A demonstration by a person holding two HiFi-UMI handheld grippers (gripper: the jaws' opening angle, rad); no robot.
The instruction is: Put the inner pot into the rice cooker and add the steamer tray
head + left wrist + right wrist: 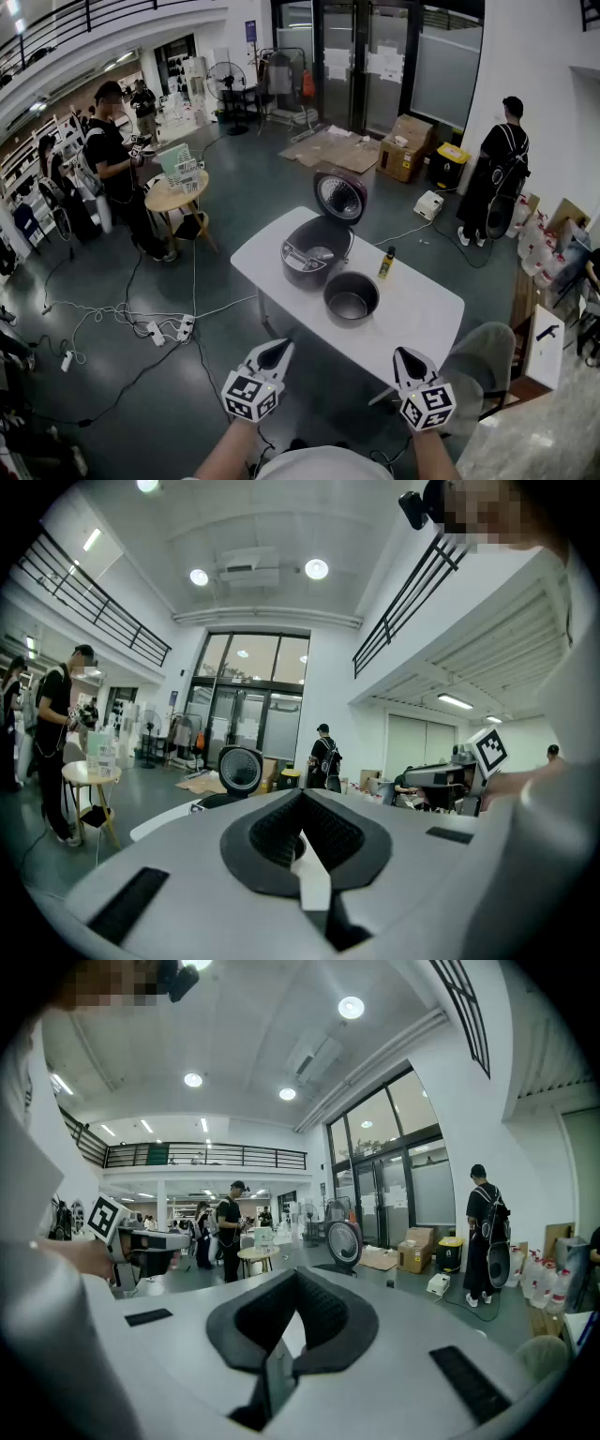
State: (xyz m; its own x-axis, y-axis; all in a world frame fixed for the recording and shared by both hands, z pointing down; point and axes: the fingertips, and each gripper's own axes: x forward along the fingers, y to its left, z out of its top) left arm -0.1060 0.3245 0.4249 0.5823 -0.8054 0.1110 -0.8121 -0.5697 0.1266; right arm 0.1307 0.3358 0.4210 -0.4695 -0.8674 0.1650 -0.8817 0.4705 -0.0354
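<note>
A dark rice cooker (314, 251) stands on the white table (422, 319) with its lid (339, 197) swung up. Something pale lies inside its body; what it is I cannot tell. The round metal inner pot (352, 297) sits on the table just right of the cooker and nearer to me. My left gripper (280, 348) and right gripper (402, 355) hover short of the table's near edge, both shut and empty. The raised lid (240, 769) shows beyond my shut left gripper (302, 795), and the lid (343, 1241) shows again past my shut right gripper (297, 1277).
A small yellow bottle (385, 263) stands right of the cooker. A person stands by a round wooden table (176, 193) at the left, another in black (497, 176) at the right. Cables and power strips (159, 330) lie on the floor; cardboard boxes (404, 146) sit far back.
</note>
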